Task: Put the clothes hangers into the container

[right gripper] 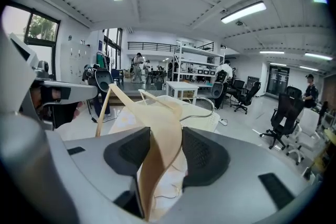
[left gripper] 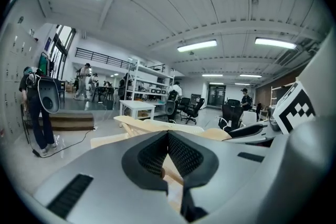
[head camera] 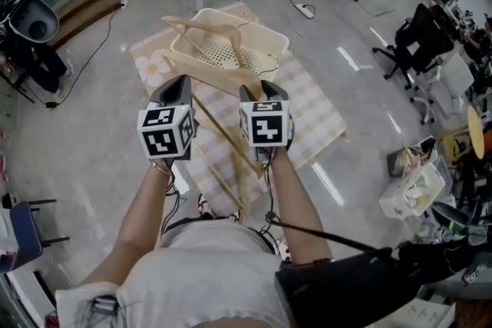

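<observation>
Left gripper: jaws met at the tips, clenched on a thin hanger bar, as I read it.
Right gripper: grasping a wooden hanger by its broad curved arm.
Position: I held both grippers above the checkered cloth, near the basket.
Container: cream perforated basket sat on the cloth, other hangers lying across it.

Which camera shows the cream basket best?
Head view: nearly the whole basket shows from above, hangers lying across it. Right gripper view catches only a part behind its held hanger; left gripper view barely shows it.
</observation>
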Demonstrator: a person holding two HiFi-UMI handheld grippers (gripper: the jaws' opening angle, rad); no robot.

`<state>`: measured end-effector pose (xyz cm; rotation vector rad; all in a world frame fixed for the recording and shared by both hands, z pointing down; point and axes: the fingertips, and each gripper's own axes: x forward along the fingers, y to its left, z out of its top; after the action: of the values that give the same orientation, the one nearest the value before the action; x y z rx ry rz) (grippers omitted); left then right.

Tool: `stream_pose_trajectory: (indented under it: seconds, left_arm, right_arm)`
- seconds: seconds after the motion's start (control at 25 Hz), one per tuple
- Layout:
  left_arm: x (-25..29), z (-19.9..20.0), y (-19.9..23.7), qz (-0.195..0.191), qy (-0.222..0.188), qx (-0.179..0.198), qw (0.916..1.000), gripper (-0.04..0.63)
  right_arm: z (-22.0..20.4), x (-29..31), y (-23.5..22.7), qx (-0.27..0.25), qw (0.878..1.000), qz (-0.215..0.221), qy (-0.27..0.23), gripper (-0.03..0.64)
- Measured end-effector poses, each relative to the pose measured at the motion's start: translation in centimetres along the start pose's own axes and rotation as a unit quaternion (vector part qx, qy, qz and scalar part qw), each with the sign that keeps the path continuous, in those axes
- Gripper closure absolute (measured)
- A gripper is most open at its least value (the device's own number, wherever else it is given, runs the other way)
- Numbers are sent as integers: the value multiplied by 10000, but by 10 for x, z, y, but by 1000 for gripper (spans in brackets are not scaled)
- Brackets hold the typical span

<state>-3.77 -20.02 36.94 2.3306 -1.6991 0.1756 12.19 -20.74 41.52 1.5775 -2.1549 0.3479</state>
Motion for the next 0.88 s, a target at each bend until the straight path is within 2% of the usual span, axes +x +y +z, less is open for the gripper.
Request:
stream_pose_trajectory:
  seconds: [0.56,0.88]
  left_arm:
    - [38,89,4,-307,-440,466,9975,588]
    - [69,132,-17,-637,-759,678,9928,588]
  right_arm:
    - [97,30,-5,-49,9992,102,-377,417]
    - [157,45,-30,79,9973,76,-725,417]
